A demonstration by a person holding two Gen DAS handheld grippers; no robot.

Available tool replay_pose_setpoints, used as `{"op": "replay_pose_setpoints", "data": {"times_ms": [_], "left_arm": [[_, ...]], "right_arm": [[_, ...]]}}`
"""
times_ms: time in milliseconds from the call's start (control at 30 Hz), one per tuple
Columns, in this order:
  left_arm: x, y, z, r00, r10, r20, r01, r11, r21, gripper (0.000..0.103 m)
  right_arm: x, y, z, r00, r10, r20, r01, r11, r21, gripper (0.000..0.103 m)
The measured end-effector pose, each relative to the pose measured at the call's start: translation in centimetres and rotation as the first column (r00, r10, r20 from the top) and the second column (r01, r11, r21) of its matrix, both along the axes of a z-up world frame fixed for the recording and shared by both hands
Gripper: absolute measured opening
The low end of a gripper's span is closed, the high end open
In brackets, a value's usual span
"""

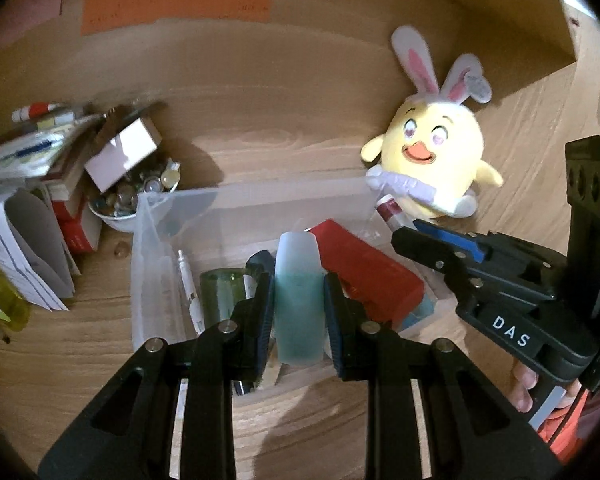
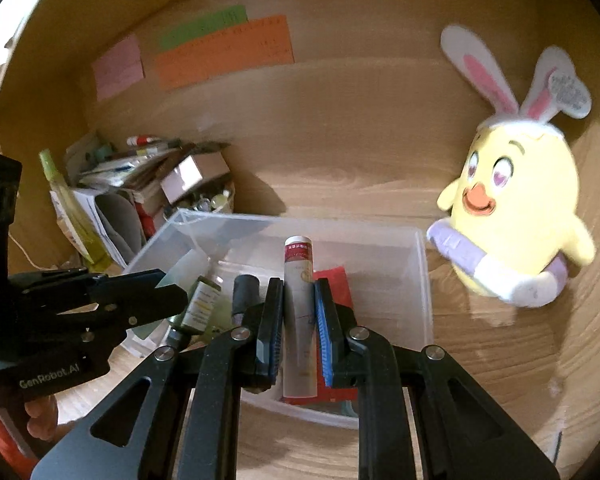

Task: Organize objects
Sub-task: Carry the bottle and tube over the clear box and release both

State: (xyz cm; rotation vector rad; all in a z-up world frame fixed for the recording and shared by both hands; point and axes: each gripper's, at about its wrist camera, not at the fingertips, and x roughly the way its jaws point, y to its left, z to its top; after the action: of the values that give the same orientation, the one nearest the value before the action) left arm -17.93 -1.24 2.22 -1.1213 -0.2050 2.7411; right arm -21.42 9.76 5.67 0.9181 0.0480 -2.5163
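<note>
- The left tool [image 1: 299, 308] sits at lower centre of the left wrist view, its pads clamped on a frosted bottle of teal liquid [image 1: 299, 292], held upright over the clear plastic bin [image 1: 148, 280].
- The right tool [image 2: 299, 328] sits at lower centre of the right wrist view, its pads pressed onto a slim white tube [image 2: 298, 312] with a red-and-white printed band under its cap; the print is too small to read.
- In the left wrist view the right tool's body shows white letters "DAS" at lower right.
- In the right wrist view the left tool's body reads "GenRobot.AI" at lower left.
- Inside the bin lie a red box [image 1: 364, 268], a green glass jar [image 1: 220, 292] and a white pen [image 1: 190, 288].
- A small dark green bottle [image 2: 200, 304] with a yellowish label lies in the bin too; its text is illegible.
- A yellow chick plush with bunny ears [image 2: 516, 200] stands on the desk [image 1: 280, 152] at the right; the tag on its ear is blurred.
- Orange, green and pink paper notes [image 2: 224, 52] hang on the back wall, upper left, writing unreadable.
- Stacked papers and a bowl of glass beads [image 1: 140, 196] crowd the left.
</note>
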Motion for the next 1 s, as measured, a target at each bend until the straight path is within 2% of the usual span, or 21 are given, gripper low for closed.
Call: {"op": "replay_pose_setpoints", "data": {"times_ms": [400,700,1000], "left_arm": [[-1.2,-0.5,-2.1,0.998,0.0,0.068,-0.001,1.0,0.006,0.024],[-1.5,-0.4,-3.0,0.995,0.004,0.1,-0.005,1.0,0.006,0.024],[-1.0,-0.6,-2.5,0.996,0.007,0.09,-0.007,1.0,0.007,0.024]], "right_arm": [[-1.4,-1.7,-3.0,0.998,0.011,0.068,-0.016,0.997,0.074,0.014],[-1.5,-2.0,-3.7,0.996,0.016,0.087,-0.025,0.995,0.098,0.014],[-1.2,-1.8,-3.3,0.995,0.007,0.1,-0.017,0.994,0.106,0.015]]}}
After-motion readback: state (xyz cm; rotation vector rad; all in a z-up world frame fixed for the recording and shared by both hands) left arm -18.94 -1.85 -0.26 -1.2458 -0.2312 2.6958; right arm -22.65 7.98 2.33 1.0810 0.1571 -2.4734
